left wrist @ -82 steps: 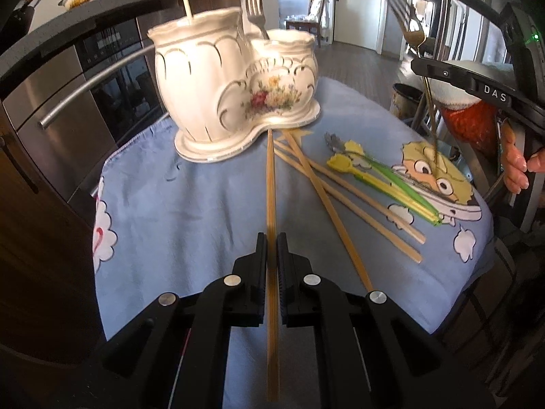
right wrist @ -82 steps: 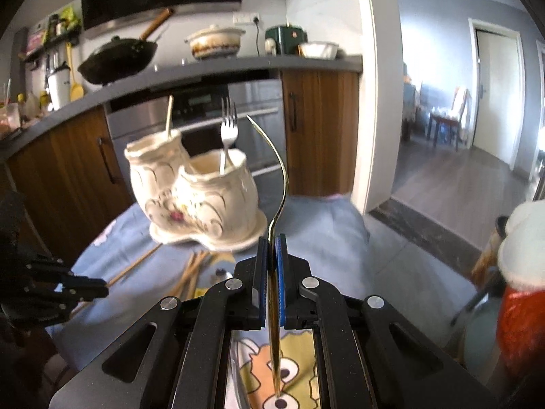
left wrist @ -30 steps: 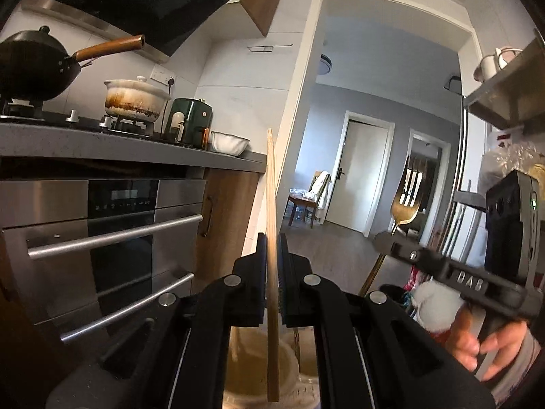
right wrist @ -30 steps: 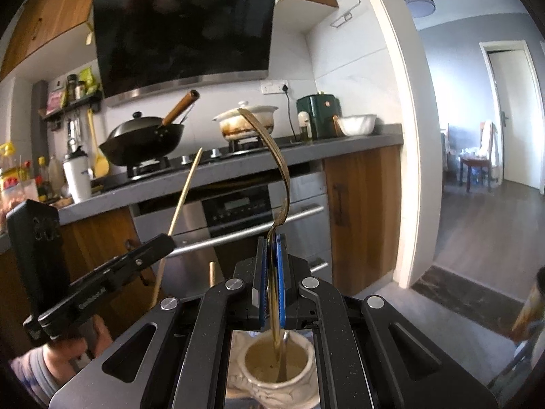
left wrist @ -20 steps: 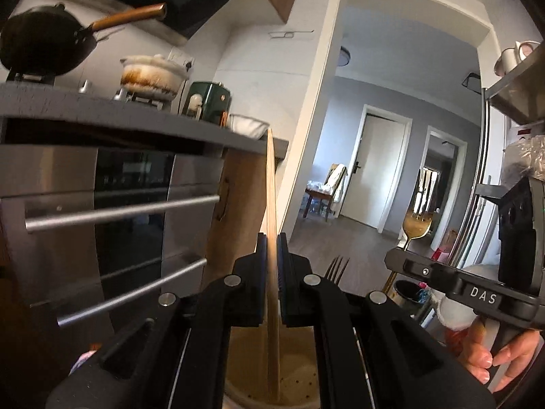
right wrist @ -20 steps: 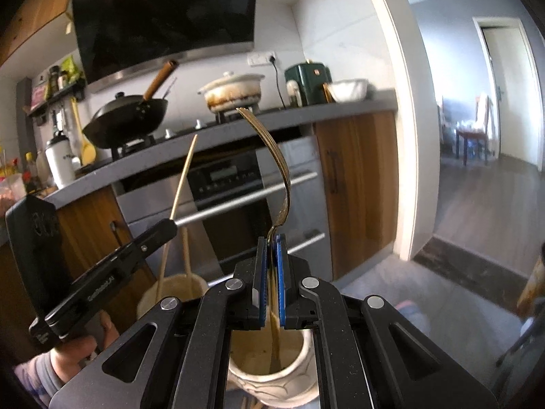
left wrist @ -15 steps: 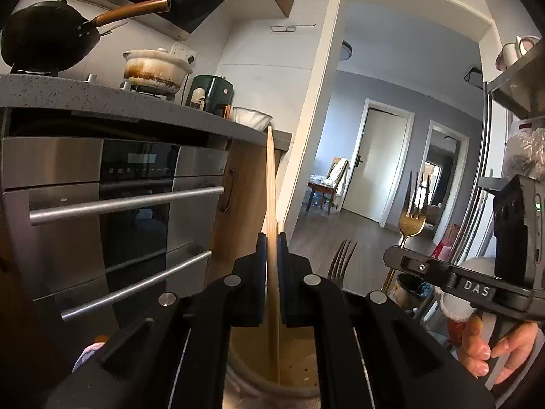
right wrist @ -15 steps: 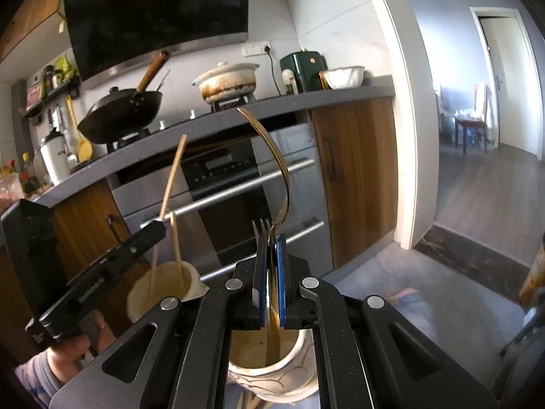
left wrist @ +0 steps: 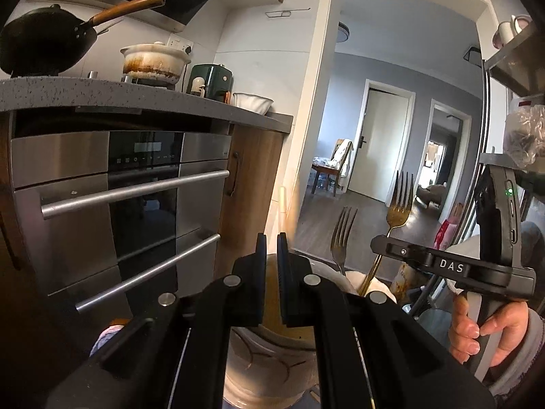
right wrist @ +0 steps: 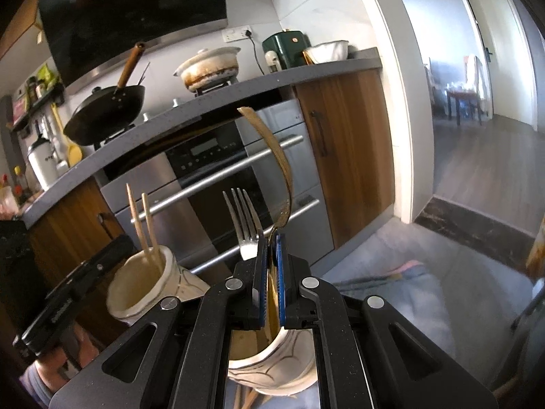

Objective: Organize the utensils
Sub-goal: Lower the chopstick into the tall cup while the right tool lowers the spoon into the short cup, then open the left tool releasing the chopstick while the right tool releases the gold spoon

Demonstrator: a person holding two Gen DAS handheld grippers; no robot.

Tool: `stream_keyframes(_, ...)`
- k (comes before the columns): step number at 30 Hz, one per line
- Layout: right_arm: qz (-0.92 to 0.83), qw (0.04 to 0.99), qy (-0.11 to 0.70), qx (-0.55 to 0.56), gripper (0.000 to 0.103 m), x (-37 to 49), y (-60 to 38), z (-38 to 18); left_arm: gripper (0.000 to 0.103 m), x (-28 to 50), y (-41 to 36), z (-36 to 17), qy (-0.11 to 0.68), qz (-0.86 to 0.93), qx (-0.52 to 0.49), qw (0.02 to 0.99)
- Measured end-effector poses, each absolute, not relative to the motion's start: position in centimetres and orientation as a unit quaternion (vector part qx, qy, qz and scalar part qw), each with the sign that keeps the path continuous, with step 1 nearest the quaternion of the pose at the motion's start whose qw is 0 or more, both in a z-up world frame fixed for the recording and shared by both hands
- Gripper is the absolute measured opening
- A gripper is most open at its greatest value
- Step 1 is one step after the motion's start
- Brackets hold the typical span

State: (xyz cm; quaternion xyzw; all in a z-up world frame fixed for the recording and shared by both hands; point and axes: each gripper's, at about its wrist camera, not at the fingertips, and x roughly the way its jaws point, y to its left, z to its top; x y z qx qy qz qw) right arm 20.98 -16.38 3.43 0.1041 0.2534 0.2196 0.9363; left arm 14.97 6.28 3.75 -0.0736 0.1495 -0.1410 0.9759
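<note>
Finding: since a second ago both grippers have been brought down onto the ceramic holder (left wrist: 259, 358), and both utensils have gone from hanging above it to standing in it.

Left gripper (left wrist: 271, 248): closed. Its chopstick (left wrist: 283, 204) was seen sharp and tall between the jaws a second ago; it is now seen only as a pale blur just above them. It is probably still pinched, though the blur leaves that open. In the right wrist view, two chopsticks (right wrist: 151, 225) are seen upright in the holder's left compartment (right wrist: 143, 293). The lower end is therefore judged to be inside.

Right gripper (right wrist: 271, 248): clamped on the gold fork (right wrist: 284, 177), tines up. The handle has been lowered into the right compartment (right wrist: 272, 368), just beside the silver fork (right wrist: 245, 225) already stood there. Whether the two forks touch cannot be told.

Meaning for the task: both insertions are judged nearly done. Only release and withdrawal appear to remain for these two pieces.

Pose: the left gripper is held directly over the holder, aimed a little below level toward the oven (left wrist: 136, 204). The right gripper is pitched somewhat more steeply, with its handle gripped by the right hand (left wrist: 483, 334) at the left view's right edge. The two tools are held close together, side by side over the holder
</note>
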Motion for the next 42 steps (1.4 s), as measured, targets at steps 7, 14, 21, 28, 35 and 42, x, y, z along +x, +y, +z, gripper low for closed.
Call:
stream_keyframes(7,0.213,0.936,0.262,0.099,0.006,21.7,-16.2,3.1,0.007,14.7,6.2,3.9,0.159,-0.132,-0.062,0.976)
stream_keyframes(14,0.203,0.940,0.263,0.073,0.019,21.5,-15.9,3.2,0.007,14.6,6.2,4.1,0.164,-0.125,-0.058,0.977)
stream_keyframes(21,0.197,0.943,0.255,0.081,0.046,20.5,-16.8,3.7,0.015,13.7,6.3,4.8,0.161,-0.117,-0.050,0.979)
stream_keyframes(28,0.195,0.945,0.246,0.092,0.069,19.2,-17.7,4.4,0.058,12.3,6.3,5.9,0.150,-0.098,-0.042,0.983)
stream_keyframes(35,0.185,0.955,0.212,0.094,0.097,16.4,-19.1,5.9,0.098,10.0,6.7,7.1,0.138,-0.073,-0.046,0.987)
stream_keyframes(42,0.150,0.968,0.192,0.056,0.098,12.7,-20.6,6.2,0.097,7.2,7.2,7.4,0.145,-0.060,-0.057,0.986)
